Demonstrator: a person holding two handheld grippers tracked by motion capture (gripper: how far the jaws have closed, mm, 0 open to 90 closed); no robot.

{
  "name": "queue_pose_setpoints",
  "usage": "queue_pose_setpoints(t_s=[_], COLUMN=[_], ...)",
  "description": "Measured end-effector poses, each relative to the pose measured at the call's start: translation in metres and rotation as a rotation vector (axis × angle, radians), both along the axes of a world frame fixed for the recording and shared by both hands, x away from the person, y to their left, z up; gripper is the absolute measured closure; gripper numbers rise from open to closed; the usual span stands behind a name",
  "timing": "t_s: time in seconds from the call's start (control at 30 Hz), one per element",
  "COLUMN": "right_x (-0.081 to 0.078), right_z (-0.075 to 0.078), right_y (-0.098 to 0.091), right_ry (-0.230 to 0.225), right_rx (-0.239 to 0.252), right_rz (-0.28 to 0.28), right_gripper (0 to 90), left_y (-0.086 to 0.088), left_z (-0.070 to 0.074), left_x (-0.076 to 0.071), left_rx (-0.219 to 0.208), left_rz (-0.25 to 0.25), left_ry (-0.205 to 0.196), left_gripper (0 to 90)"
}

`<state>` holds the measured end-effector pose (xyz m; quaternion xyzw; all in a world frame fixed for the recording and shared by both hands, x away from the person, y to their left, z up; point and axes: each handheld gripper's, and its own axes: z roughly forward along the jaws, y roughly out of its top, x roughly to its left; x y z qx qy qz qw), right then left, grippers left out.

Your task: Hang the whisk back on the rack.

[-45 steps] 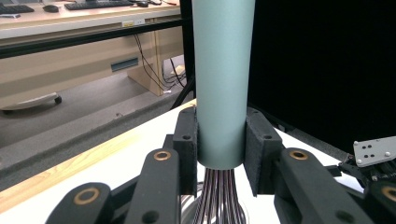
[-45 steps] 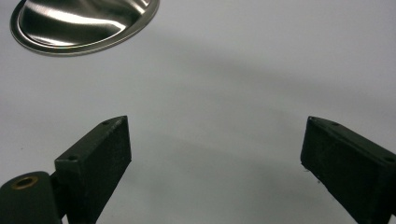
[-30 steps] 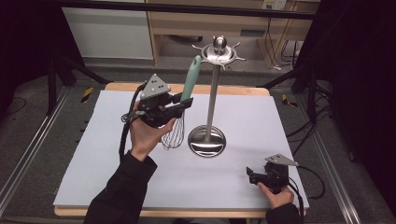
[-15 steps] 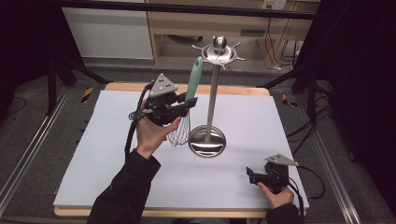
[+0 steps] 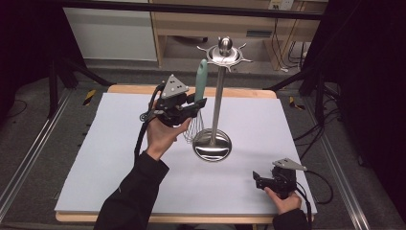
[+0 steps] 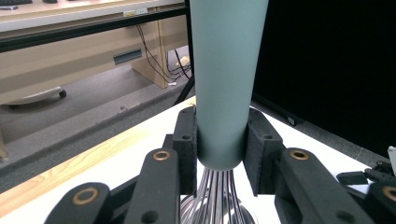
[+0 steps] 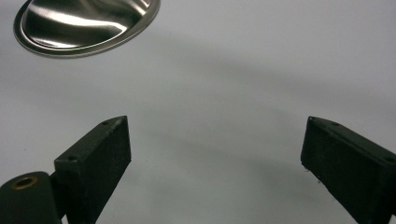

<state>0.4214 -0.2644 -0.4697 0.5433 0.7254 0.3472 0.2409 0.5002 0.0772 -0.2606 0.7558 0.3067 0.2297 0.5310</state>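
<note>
Right gripper point(image 5: 259, 181): nearest the person, low at the near right corner of the table, held in the right hand point(image 5: 283, 201); its jaws stand spread wide with nothing between them; in the right gripper view they frame bare white table top.
Table point(image 5: 105, 158): white surface with a wooden edge along the far side; the near and left stretches lie bare.
Left hand point(image 5: 162, 136): raised above the middle of the table, palm up, a dark sleeve point(image 5: 129, 201) behind it; it carries the left gripper.
Left gripper point(image 5: 200, 102): lifted off the table, just left of the stand's pole; its jaws pinch the whisk at the bottom of the handle, one pad on each side, as the left gripper view shows point(image 6: 222, 154).
Whisk point(image 5: 201, 84): held upright in the air; pale green handle on top, wire loops point(image 5: 194, 130) hanging below the jaws, just above the table and beside the stand's base.
Stand point(image 5: 218, 91): shiny metal; round base point(image 5: 212, 145) on the table near its middle, a thin upright pole, and a hooked disc with a ball on top point(image 5: 223, 51); the whisk's handle rises close to the pole, short of the disc.
Beyond the table: grey floor, a wooden bench point(image 5: 249, 21) with cables under it, dark curtain at the right.
</note>
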Motion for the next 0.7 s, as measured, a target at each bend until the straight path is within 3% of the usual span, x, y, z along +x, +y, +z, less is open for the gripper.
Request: queue_pose_setpoints(t_s=[0.47,0.7], right_x=[0.0003,0.0004], right_z=[0.0,0.0001], right_y=[-0.0003,-0.0004], right_ry=[0.0,0.004], right_rx=[0.0,0.003], right_rz=[0.0,0.002], right_gripper=[8.9,8.9], left_y=[-0.0048,-0.0056], left_z=[-0.0016,-0.0031], left_x=[0.0046,0.0063], left_rx=[0.002,-0.025], left_rz=[0.012,0.017], left_ry=[-0.012,0.007], left_gripper=[68.2,66.7])
